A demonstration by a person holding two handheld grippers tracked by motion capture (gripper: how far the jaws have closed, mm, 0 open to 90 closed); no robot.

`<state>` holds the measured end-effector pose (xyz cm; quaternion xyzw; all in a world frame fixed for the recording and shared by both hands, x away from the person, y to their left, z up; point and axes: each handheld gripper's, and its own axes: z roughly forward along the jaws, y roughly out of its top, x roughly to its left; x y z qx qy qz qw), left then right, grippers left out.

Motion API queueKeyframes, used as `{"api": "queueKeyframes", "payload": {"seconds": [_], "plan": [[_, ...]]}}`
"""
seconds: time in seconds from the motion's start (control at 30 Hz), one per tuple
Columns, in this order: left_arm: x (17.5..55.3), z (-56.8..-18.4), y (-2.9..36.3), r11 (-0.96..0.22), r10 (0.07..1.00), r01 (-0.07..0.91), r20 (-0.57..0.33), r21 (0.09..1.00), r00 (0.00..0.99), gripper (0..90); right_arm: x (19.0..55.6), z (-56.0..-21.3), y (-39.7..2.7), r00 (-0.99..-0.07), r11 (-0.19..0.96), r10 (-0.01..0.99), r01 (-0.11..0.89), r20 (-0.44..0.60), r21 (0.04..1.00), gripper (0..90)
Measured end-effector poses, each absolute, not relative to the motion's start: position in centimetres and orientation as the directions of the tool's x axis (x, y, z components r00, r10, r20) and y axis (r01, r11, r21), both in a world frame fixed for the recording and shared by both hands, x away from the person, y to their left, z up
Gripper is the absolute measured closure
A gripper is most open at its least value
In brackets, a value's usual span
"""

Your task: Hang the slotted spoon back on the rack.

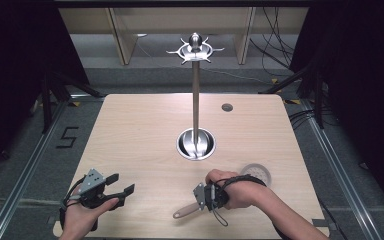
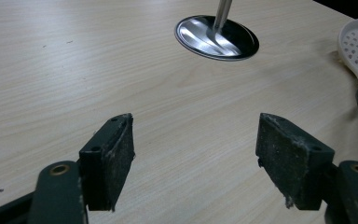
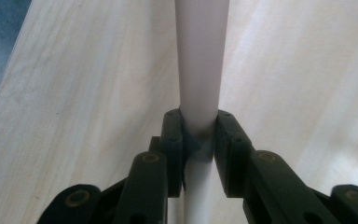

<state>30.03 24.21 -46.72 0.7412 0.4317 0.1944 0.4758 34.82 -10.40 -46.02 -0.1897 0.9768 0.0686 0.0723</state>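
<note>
Item: white slotted spoon (image 1: 220, 192), lying flat on the table (image 1: 140, 130) near its front edge; right gripper (image 3: 199, 135) clamped on its handle; left gripper (image 2: 193, 158) spread, empty; risk: smooth round handle may twist or slide between pads on lifting toward hook stand (image 1: 196, 100).

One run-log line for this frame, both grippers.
left gripper: open, empty, over table | right gripper: shut on skimmer handle | skimmer head: on table | utensil stand: untouched

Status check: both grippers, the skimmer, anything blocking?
Right gripper shut on the white skimmer's handle, skimmer lying on the table. Left gripper open, holding nothing. Utensil stand mid-table, apart from both; nothing in the way.
</note>
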Motion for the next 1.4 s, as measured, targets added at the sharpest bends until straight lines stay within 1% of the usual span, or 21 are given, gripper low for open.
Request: {"api": "queueKeyframes", "payload": {"seconds": [0.1, 0.17, 0.2, 0.27, 0.3, 0.37, 0.4, 0.43, 0.47, 0.5, 0.53, 0.57, 0.6, 0.63, 0.7, 0.83, 0.87, 0.9, 1.03, 1.17, 1.4], "plan": [[30.1, -46.7, 24.2, -0.181, 0.824, 0.448, -0.114, 0.876, 0.555, 27.5, 34.9, -45.1, -11.4, -0.944, 0.937, -0.262, -0.298, -0.200, 0.183, 75.6], [30.2, -46.7, 24.3, -0.202, 0.821, 0.433, -0.090, 0.878, 0.564, 27.5, 35.2, -44.6, -11.9, -0.947, 0.935, -0.230, -0.279, -0.224, 0.217, 75.6], [30.0, -46.7, 24.2, -0.176, 0.826, 0.457, -0.122, 0.872, 0.550, 27.5, 35.2, -44.3, -12.2, -0.950, 0.935, -0.206, -0.262, -0.235, 0.239, 75.6], [30.0, -46.7, 24.2, -0.177, 0.826, 0.455, -0.120, 0.873, 0.551, 27.5, 35.3, -44.1, -12.4, -0.951, 0.933, -0.191, -0.253, -0.244, 0.255, 75.6], [30.1, -46.7, 24.3, -0.180, 0.825, 0.452, -0.116, 0.874, 0.553, 27.5, 35.6, -43.2, -13.1, -0.949, 0.934, -0.136, -0.218, -0.284, 0.282, 75.6], [30.1, -46.7, 24.3, -0.179, 0.825, 0.453, -0.117, 0.873, 0.552, 27.5, 35.6, -42.6, -13.8, -0.952, 0.934, -0.077, -0.173, -0.297, 0.311, 75.6], [30.1, -46.7, 24.3, -0.179, 0.825, 0.453, -0.117, 0.873, 0.552, 27.5, 35.6, -42.6, -13.8, -0.952, 0.934, -0.077, -0.173, -0.297, 0.311, 75.6], [30.1, -46.7, 24.3, -0.178, 0.825, 0.452, -0.117, 0.874, 0.552, 27.5, 35.9, -42.0, -14.6, -0.950, 0.918, -0.012, -0.135, -0.313, 0.373, 75.6], [30.1, -46.7, 24.3, -0.180, 0.825, 0.452, -0.116, 0.874, 0.553, 27.5, 35.9, -42.0, -14.6, -0.950, 0.918, -0.012, -0.135, -0.313, 0.373, 75.6], [30.0, -46.7, 24.2, -0.178, 0.826, 0.454, -0.118, 0.873, 0.551, 27.5, 36.5, -41.5, -15.2, -0.947, 0.881, -0.016, -0.165, -0.322, 0.443, 75.6], [30.0, -46.7, 24.2, -0.178, 0.826, 0.454, -0.118, 0.873, 0.551, 27.5, 36.5, -41.5, -15.2, -0.947, 0.881, -0.016, -0.165, -0.322, 0.443, 75.6], [30.1, -46.7, 24.3, -0.189, 0.823, 0.442, -0.104, 0.877, 0.558, 27.5, 36.0, -41.2, -15.8, -0.944, 0.890, 0.109, -0.047, -0.312, 0.454, 75.6], [30.0, -46.8, 24.2, -0.177, 0.827, 0.456, -0.120, 0.872, 0.550, 27.5, 36.5, -40.8, -16.4, -0.946, 0.852, 0.131, -0.045, -0.297, 0.521, 75.6], [30.1, -46.7, 24.3, -0.184, 0.825, 0.446, -0.109, 0.876, 0.555, 27.6, 36.5, -40.5, -16.7, -0.935, 0.838, 0.184, -0.013, -0.304, 0.545, 75.6], [30.0, -46.7, 24.3, -0.179, 0.826, 0.454, -0.117, 0.873, 0.552, 27.6, 36.7, -40.3, -17.0, -0.932, 0.825, 0.196, -0.011, -0.304, 0.565, 75.6], [30.1, -46.7, 24.3, -0.178, 0.823, 0.447, -0.116, 0.877, 0.556, 27.5, 37.1, -39.6, -18.2, -0.908, 0.724, 0.305, 0.026, -0.286, 0.689, 75.6], [30.1, -46.8, 24.3, -0.178, 0.823, 0.448, -0.117, 0.876, 0.555, 27.5, 37.1, -39.6, -18.2, -0.908, 0.724, 0.305, 0.026, -0.286, 0.689, 75.6], [30.1, -46.8, 24.3, -0.177, 0.823, 0.449, -0.118, 0.876, 0.555, 27.6, 37.0, -39.3, -18.7, -0.897, 0.690, 0.352, 0.057, -0.266, 0.721, 75.6], [30.0, -46.8, 24.2, -0.167, 0.826, 0.452, -0.126, 0.876, 0.549, 27.5, 37.1, -39.1, -19.2, -0.883, 0.638, 0.392, 0.061, -0.256, 0.767, 75.6], [30.1, -46.7, 24.3, -0.173, 0.823, 0.446, -0.120, 0.878, 0.555, 27.6, 37.3, -38.6, -20.5, -0.839, 0.512, 0.503, 0.095, -0.208, 0.854, 75.7], [30.1, -46.7, 24.3, -0.183, 0.821, 0.438, -0.108, 0.880, 0.561, 27.6, 37.3, -38.0, -21.2, -0.784, 0.398, 0.601, 0.123, -0.157, 0.909, 75.7]]}}
